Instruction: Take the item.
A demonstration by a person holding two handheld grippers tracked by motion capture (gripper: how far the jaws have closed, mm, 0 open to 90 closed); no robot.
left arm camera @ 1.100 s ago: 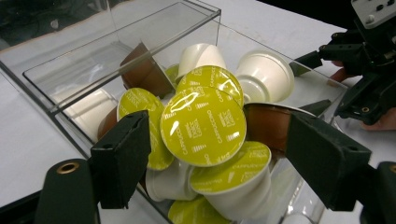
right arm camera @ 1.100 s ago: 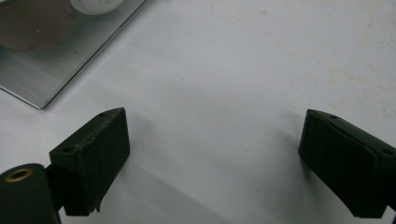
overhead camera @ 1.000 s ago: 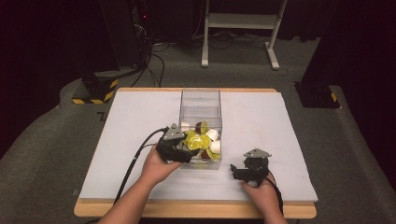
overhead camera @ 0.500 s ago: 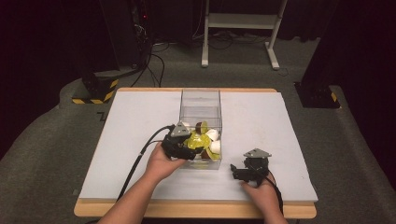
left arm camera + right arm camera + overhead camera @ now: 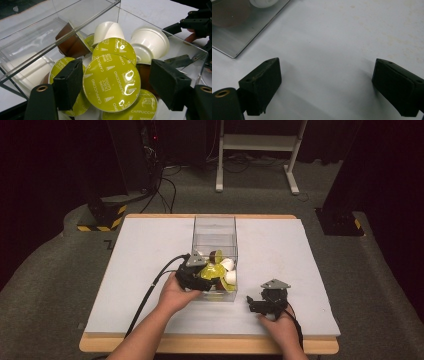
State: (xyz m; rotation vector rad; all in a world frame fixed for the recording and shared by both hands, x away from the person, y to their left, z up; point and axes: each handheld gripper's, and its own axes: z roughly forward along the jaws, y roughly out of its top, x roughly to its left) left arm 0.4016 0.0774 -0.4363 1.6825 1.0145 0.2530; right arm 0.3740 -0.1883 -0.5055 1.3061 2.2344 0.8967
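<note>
Green-lidded Cappuccino capsule (image 5: 111, 82): topmost of the heap in the clear box (image 5: 215, 232), lid facing out, flanked by the left gripper (image 5: 115, 83); jaws spread, left pad touching or just beside its rim, right pad apart; step judged: closing on the capsule; next calls for squeezing evenly, then lifting clear of the box wall; right gripper (image 5: 327, 87): released, grasping nothing, resting on the white table (image 5: 352, 32) beside the box.

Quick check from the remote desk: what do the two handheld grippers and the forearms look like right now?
Both are black handheld units. The left gripper has two blocky matte black jaws with brass-coloured eyelets at their bases, a grey three-cornered plate on top and a black cable trailing behind. The right gripper matches. The forearms are bare, with no sleeves visible.
</note>
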